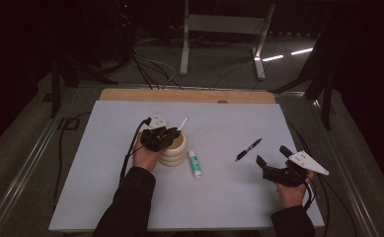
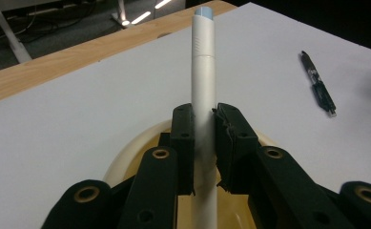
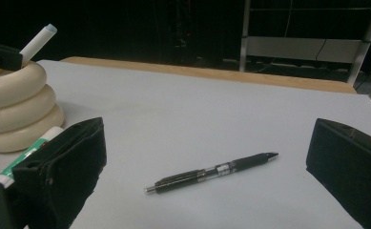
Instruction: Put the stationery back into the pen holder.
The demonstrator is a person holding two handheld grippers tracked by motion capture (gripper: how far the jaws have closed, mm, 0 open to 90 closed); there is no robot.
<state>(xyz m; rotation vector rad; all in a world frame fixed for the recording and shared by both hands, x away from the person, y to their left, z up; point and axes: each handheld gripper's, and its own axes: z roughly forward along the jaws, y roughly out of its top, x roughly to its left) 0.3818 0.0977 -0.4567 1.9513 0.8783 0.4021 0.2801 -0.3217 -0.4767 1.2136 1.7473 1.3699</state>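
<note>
My left gripper (image 1: 172, 134) is shut on a white marker (image 2: 203, 90), which slants over a cream ribbed cup (image 1: 175, 153) near the middle of the mat. From the left gripper view (image 2: 203, 119) the two pads press the marker's barrel, and the cup's rim (image 2: 126, 152) shows below. In the right gripper view the marker's tip (image 3: 39, 39) pokes up above the cup (image 3: 16, 109). A black pen (image 1: 249, 149) lies on the mat; my right gripper (image 1: 272, 159) stands open just short of it, the pen (image 3: 211, 172) lying ahead between its wide jaws.
A glue stick with a green label (image 1: 195, 164) lies beside the cup, also at the left edge of the right gripper view (image 3: 28, 155). The white mat (image 1: 105, 187) covers a wooden table (image 1: 130, 95). Cables trail off the left side.
</note>
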